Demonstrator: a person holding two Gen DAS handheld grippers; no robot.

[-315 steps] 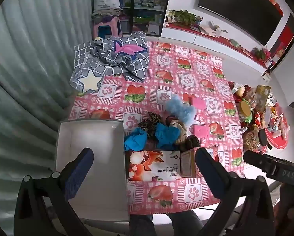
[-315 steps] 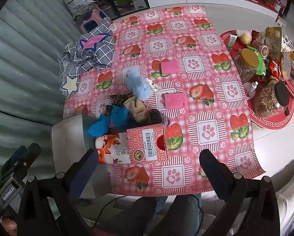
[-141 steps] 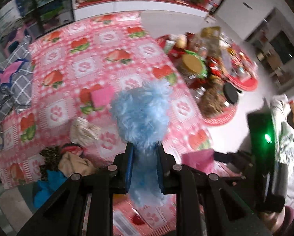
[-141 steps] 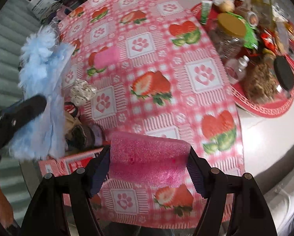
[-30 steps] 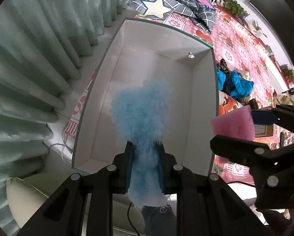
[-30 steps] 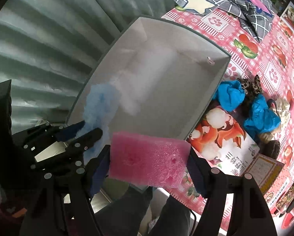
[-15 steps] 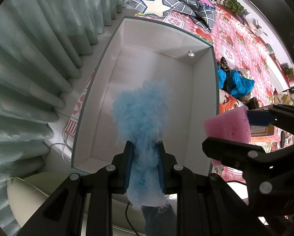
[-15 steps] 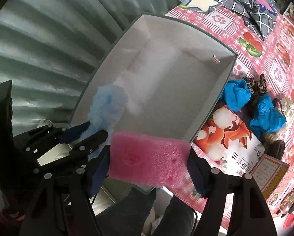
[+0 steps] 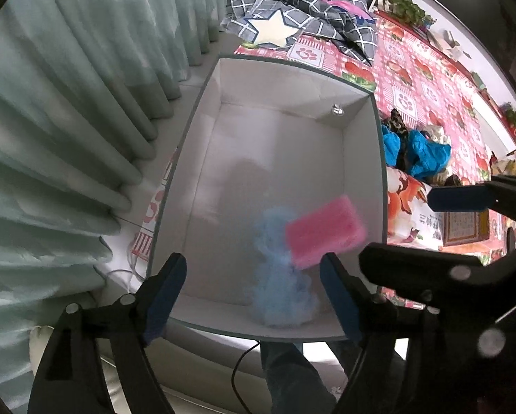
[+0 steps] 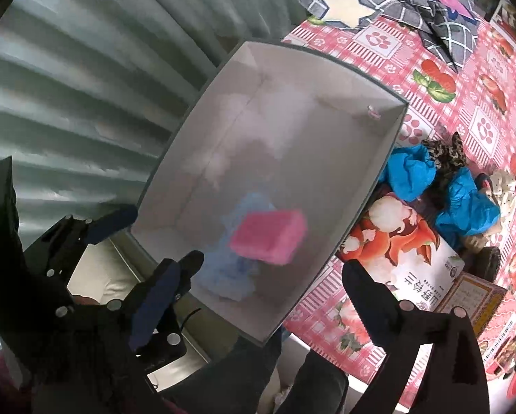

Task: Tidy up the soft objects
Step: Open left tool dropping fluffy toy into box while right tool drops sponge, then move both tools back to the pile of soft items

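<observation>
A white open box (image 9: 278, 82) stands at the table's left end, below both grippers. My left gripper (image 9: 252, 296) hangs over its near end, jaws opening, nothing pressed between the pads. The pale blue fluffy piece (image 9: 282, 289) is loose, blurred, low in the box by the near wall. My right gripper (image 10: 264, 293) is just to the right, its jaws also opening and bare. The pink sponge (image 10: 270, 236) is free of them, blurred, over the blue fluff (image 10: 230, 276) inside the box (image 10: 327, 79).
Right of the box lie two blue cloths (image 9: 427, 151), a leopard-print cloth (image 9: 397, 122) and a printed carton (image 9: 409, 203) on the strawberry tablecloth (image 9: 413, 69). A grey checked cloth with a star (image 9: 292, 24) lies beyond. Curtains (image 9: 68, 103) hang at left.
Both grippers have gone from shut to open. The blue fluffy piece has left the left jaws and the pink sponge the right jaws; both have dropped into the box.
</observation>
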